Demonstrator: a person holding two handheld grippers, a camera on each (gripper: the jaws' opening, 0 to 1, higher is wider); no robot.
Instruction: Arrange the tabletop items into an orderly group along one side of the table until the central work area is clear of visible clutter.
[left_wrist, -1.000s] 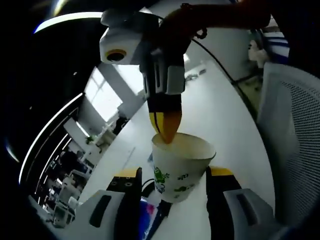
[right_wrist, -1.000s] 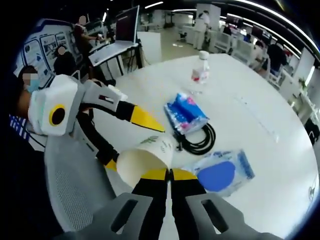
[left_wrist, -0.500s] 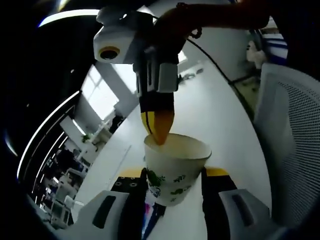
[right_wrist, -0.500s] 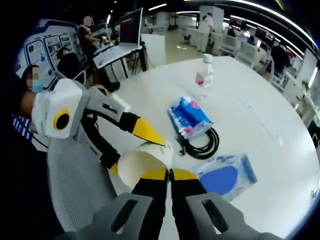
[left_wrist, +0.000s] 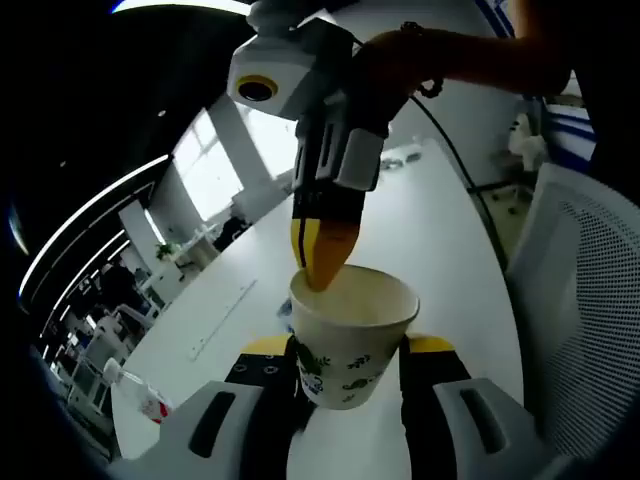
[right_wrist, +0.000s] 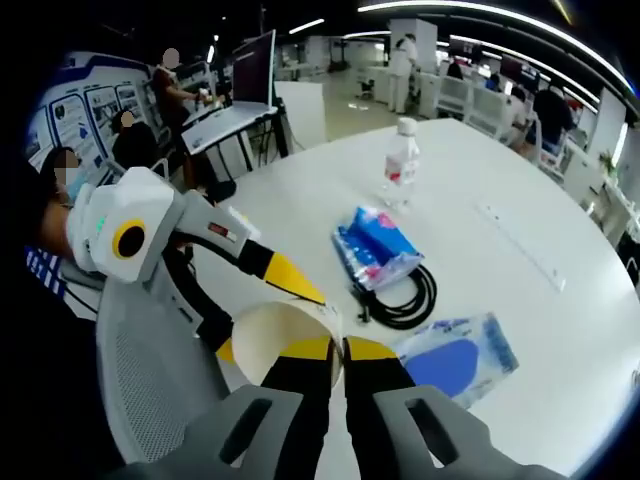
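A white paper cup (left_wrist: 350, 340) with green leaf print sits upright between the jaws of my left gripper (left_wrist: 345, 352), which press on its two sides. My right gripper (left_wrist: 320, 262) comes down from above, its yellow tips pinching the cup's far rim. In the right gripper view the cup (right_wrist: 270, 335) lies mouth toward the camera. My right gripper (right_wrist: 338, 346) is shut on its rim, and my left gripper (right_wrist: 262, 318) straddles it from the left. On the white table (right_wrist: 520, 180) lie a blue tissue pack (right_wrist: 375, 245), a coiled black cable (right_wrist: 405, 295), a clear pack with a blue pad (right_wrist: 455, 355) and a water bottle (right_wrist: 401, 160).
A grey mesh chair (right_wrist: 150, 370) stands at the table's near edge, and the chair (left_wrist: 585, 300) fills the right of the left gripper view. A thin white strip (right_wrist: 525, 245) lies on the far part of the table. Desks, screens and people stand beyond the table.
The left jaws have closed in against the cup's sides. Both grippers and the cup have shifted a little, and the right gripper stays on the rim.
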